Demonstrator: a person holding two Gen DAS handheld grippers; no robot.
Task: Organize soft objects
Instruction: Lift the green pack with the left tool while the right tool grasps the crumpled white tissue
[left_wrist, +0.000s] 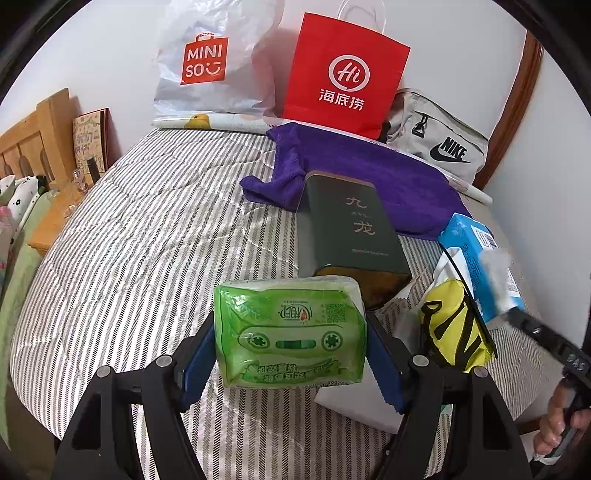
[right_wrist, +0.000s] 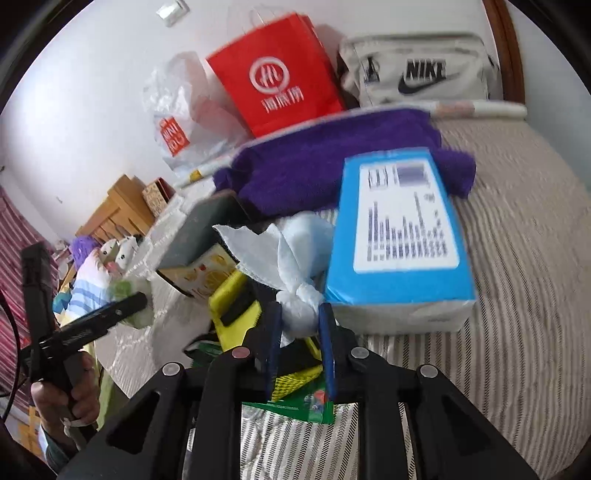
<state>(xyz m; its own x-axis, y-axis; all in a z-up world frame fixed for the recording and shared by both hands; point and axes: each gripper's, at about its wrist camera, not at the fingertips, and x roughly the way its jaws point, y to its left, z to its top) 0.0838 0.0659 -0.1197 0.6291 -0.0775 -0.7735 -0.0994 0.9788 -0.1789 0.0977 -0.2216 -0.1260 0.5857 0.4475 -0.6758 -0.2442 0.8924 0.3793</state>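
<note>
While the left gripper (left_wrist: 291, 350) clamped a green tissue pack (left_wrist: 291, 332), the right gripper (right_wrist: 300, 328) pinched a white tissue (right_wrist: 295, 258); blue pack (right_wrist: 399, 236) at two o'clock.

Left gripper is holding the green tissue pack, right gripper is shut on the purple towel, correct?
Not quite. The left gripper does hold the green tissue pack, but the right gripper is shut on a bunched pale blue tissue, not the purple towel, which lies further back on the bed, untouched. The right wrist view shows it.
</note>
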